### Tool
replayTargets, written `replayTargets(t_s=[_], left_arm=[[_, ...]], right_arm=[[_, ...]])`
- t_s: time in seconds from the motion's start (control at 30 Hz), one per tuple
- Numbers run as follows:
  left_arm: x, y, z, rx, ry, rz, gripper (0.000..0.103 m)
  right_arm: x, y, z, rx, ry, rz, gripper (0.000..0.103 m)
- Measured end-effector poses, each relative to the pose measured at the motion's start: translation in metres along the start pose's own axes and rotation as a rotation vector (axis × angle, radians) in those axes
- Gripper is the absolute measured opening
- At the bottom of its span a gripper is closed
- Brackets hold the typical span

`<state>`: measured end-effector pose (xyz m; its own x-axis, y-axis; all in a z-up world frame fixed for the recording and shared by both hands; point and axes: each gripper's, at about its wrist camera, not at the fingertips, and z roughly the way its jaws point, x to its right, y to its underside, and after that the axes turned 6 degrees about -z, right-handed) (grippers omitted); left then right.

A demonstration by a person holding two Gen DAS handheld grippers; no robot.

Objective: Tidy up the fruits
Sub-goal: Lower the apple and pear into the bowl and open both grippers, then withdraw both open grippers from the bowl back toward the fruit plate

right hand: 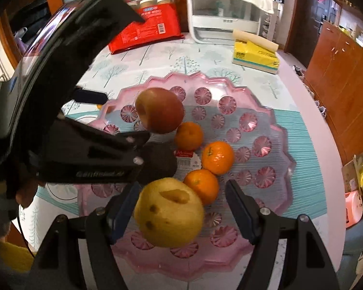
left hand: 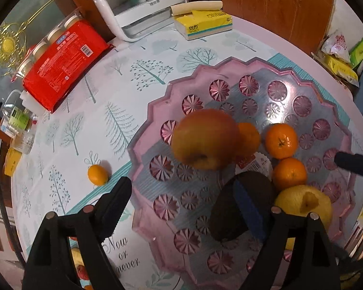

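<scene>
Fruits are lying together on the pink scalloped tray (right hand: 273, 125): a red apple (right hand: 159, 110) toward the far side, three tangerines (right hand: 217, 157) clustered at the middle, and a yellow pear (right hand: 169, 212) nearest the right camera. One small orange fruit (left hand: 98, 174) is sitting apart on the tablecloth (left hand: 123, 77), left of the tray.

The left gripper (left hand: 184, 200) is hanging wide over the tray's near edge, nothing pressed between its jaws; the red apple is lying beyond its tips, untouched. The right gripper (right hand: 181, 207) is standing wide around the pear, with a gap showing at the right finger; whether the left pad is touching the fruit I cannot tell. In the right view the left tool's black body is crowding in from the left, covering part of the tray.

A red pack of jars (left hand: 60, 55), a white appliance (left hand: 142, 7) and a yellow tissue box (left hand: 205, 24) are standing along the far edge of the table. The tablecloth is pale and printed with trees. Brown wooden cabinets (right hand: 346, 55) are lining the room behind.
</scene>
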<state>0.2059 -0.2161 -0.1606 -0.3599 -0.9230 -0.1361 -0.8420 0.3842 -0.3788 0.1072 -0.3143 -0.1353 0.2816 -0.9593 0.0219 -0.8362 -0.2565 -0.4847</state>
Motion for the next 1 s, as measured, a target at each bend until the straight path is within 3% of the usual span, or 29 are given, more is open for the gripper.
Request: replayTargets(t_s=[0.37,0.83,1.0], left_arm=[[-0.005,0.014,-0.044,0.066,0.008,-0.001,0.085],[-0.021,0.032,-0.139,0.227,0.026,0.050,0.087],[-0.035,0.042,-0.177,0.316,0.007,0.057,0.097]], right_arm=[[0.013,0.011,-0.022,0.001,0.079,0.109,0.074],[0.010,0.005,-0.072,0.080,0.102,0.200,0.074],[-0.001,-0.004,-0.094,0.128,0.104,0.207,0.074]])
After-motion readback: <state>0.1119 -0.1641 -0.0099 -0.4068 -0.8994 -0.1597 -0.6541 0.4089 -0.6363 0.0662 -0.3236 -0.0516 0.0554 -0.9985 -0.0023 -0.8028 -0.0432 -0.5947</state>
